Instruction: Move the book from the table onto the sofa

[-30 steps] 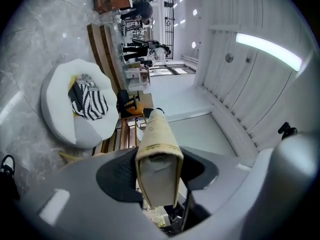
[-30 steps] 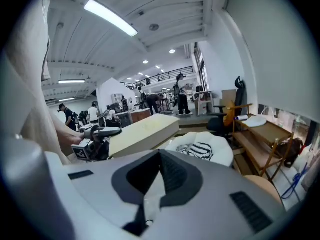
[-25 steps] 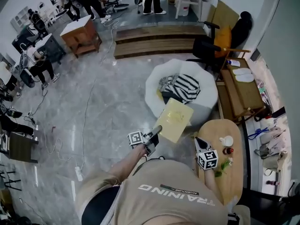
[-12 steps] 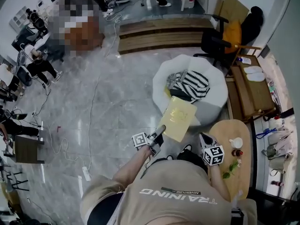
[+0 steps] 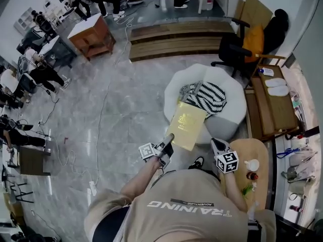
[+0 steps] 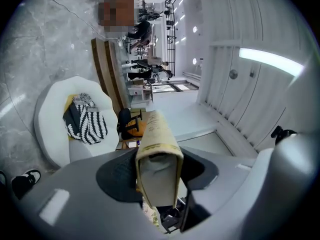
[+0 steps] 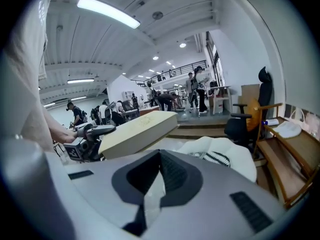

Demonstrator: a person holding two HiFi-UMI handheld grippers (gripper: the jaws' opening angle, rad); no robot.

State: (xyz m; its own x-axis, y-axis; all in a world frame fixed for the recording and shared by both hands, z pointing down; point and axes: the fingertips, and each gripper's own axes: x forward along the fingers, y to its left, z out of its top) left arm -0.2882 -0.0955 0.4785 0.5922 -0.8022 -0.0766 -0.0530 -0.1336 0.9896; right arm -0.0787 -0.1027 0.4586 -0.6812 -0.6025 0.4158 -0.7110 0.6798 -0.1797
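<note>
Grey marble floor [image 5: 126,110], left hand-held gripper [image 5: 170,137] clamped on yellow book [image 5: 187,125] near white sofa [image 5: 174,95], right hand-held gripper [image 5: 214,143] closed, empty

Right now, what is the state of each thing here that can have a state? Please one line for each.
book, in the air, held at one edge
left gripper, shut on the book
right gripper, shut, empty
sofa, has a striped cloth on it, book not on it yet
table, no book on it
</note>
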